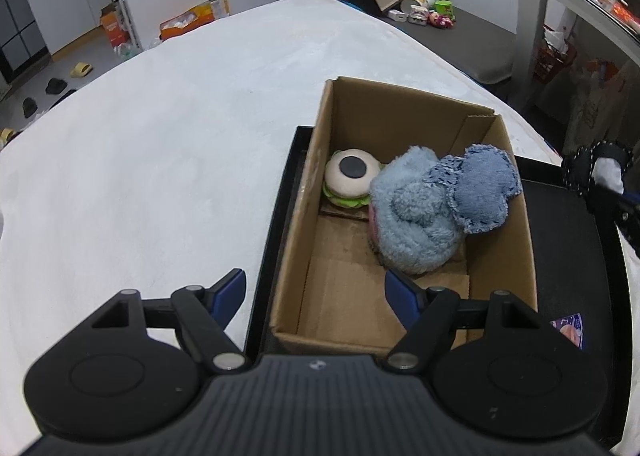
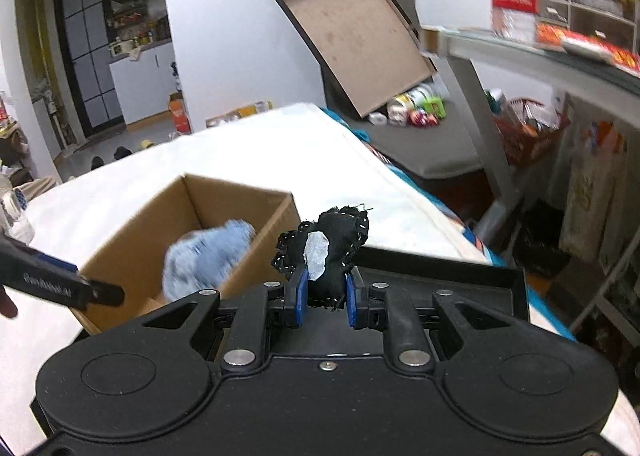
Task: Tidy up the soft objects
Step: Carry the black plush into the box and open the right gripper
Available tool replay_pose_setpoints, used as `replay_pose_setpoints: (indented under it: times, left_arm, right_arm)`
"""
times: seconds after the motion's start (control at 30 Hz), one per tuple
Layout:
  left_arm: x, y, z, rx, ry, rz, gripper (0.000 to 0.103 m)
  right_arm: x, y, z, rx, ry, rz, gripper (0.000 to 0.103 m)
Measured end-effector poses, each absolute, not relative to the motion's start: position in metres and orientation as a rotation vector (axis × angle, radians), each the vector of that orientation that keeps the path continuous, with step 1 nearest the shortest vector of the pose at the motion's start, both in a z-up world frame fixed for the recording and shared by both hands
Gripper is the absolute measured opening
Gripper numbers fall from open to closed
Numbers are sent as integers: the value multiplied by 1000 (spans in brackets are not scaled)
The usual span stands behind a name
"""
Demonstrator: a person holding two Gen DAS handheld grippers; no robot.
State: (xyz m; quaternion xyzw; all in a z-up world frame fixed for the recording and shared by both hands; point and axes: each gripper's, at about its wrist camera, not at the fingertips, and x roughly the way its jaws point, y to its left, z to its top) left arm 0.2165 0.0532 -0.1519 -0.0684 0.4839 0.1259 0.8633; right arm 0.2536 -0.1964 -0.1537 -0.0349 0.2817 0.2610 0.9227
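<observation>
Left gripper [image 1: 314,292] hangs spread wide and empty over the near end of the brown cardboard box [image 1: 516,240]; ahead of it sit the burger-shaped plush [image 1: 350,182] and fluffy blue plush [image 1: 420,216]. Right gripper [image 2: 325,298] is clamped on a black stitched fabric toy [image 2: 340,240], box ahead-left. Looks like drop-in comes next: lift over the box's near wall, avoiding the left gripper.

Left gripper [image 1: 316,292] jaws wide apart — right gripper [image 2: 325,296] clamped, holding.

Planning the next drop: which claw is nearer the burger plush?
Left. The left claw hovers open over the box's near end; the right claw holds a black toy outside the box, farther from the burger plush.
</observation>
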Motion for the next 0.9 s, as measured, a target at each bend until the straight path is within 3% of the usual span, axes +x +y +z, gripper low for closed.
replay_pose_setpoints:
  times: [0.53,0.9]
  left_arm:
    - [206,64,-145,-184,959,208,74]
    - [204,79,-148,-237,939,173,67]
  right_arm:
    - [245,-167,-132,-89,519,573,19]
    - [241,-136,-127,-129,515,595,19]
